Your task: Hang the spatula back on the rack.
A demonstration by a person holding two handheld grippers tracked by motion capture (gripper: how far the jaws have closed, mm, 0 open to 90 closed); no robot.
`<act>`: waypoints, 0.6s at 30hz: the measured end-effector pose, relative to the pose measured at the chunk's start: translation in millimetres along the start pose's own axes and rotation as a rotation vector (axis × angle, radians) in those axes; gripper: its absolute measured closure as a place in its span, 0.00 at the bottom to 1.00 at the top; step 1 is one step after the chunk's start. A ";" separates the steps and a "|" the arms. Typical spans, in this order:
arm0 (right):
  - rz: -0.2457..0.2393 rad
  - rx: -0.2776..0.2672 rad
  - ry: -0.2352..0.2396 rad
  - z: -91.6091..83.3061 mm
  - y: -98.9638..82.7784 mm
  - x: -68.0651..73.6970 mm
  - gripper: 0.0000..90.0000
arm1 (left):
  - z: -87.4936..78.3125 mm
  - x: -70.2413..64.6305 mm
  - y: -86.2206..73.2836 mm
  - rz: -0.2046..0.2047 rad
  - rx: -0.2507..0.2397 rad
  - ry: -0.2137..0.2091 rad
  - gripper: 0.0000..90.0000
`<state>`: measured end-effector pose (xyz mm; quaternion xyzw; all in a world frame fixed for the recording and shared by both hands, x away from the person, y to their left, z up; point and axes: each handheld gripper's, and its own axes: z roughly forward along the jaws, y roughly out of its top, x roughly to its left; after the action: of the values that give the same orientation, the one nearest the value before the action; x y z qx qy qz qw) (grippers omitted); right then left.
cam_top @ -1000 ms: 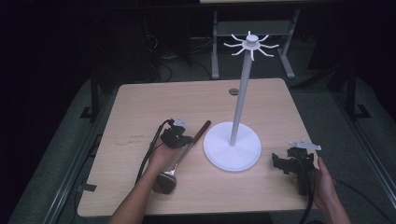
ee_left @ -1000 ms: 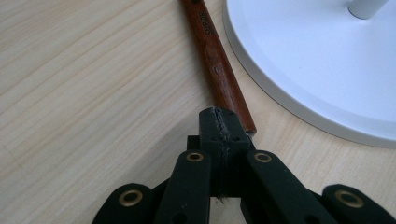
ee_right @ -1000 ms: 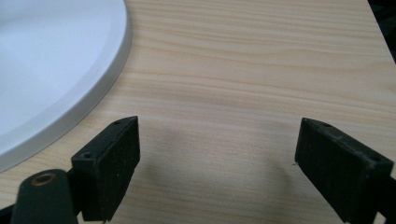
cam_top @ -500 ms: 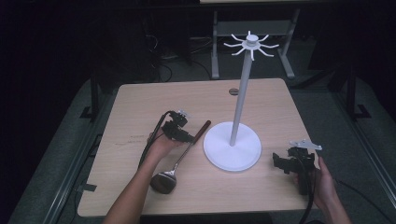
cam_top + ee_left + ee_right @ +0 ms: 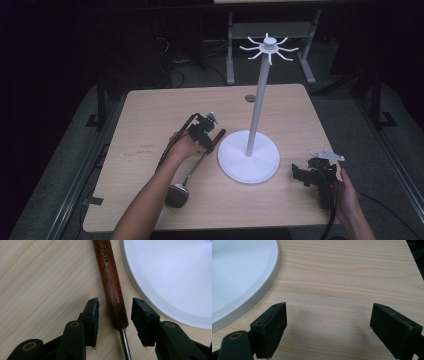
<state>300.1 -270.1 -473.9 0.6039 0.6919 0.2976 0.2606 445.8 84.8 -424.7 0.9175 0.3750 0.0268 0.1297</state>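
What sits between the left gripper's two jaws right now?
The ladle's wooden handle, at its lower end where the metal shaft begins. The left gripper, jaws just opened, straddles it with a gap on each side, as the left gripper view shows. The white stand base lies beside.

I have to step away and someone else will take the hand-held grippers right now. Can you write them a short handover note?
Left hand-held gripper: jaws have just been opening and straddle the ladle's wooden handle without pressing it.
Right hand-held gripper: open, nothing between its jaws, near the white stand's base.
Ladle lies flat on the table, left of the base.
Done: nothing hung on the hooks.
Left: probably grip the ladle and hang it.
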 end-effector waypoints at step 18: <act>0.002 0.001 -0.005 0.1 0.1 -0.5 0.15 | 11.9 -4.6 3.7 0.004 0.063 0.019 0.76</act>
<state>300.3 -270.5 -473.8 0.6054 0.6910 0.2959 0.2616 446.7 76.5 -435.1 0.9216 0.3750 0.0239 0.0970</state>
